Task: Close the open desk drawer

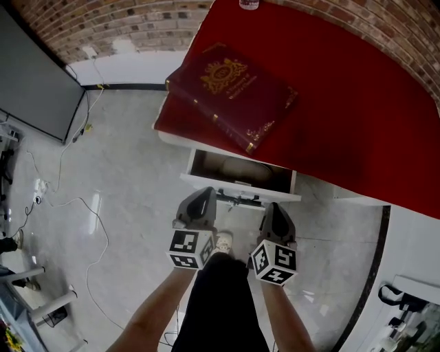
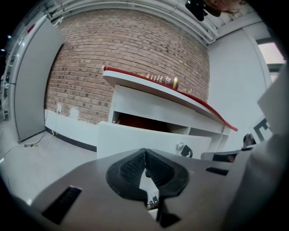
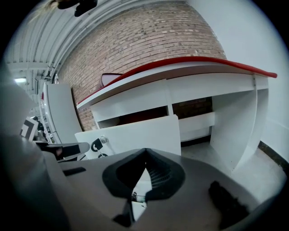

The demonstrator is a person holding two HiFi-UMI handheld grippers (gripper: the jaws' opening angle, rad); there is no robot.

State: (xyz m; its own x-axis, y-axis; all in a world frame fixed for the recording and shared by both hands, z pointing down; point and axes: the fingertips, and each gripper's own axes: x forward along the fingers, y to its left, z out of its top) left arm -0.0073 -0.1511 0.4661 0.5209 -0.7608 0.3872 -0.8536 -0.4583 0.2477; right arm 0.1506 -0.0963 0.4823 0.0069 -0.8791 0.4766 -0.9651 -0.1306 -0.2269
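A thick maroon hardcover book [image 1: 230, 93] is lying on the red-covered white worktop [image 1: 357, 117] at upper centre. The open white drawer [image 1: 240, 180] is jutting out below it. The left claw [image 1: 204, 194] and right claw [image 1: 274, 208] are sitting side by side beneath its front.

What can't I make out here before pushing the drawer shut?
1. Drawer contents: head view, the red desk top overhangs the back; only a pale blurred shape shows.
2. Object on the desk's far end: cut off by the head view's top edge.
3. Book title: gold print too small, every view.
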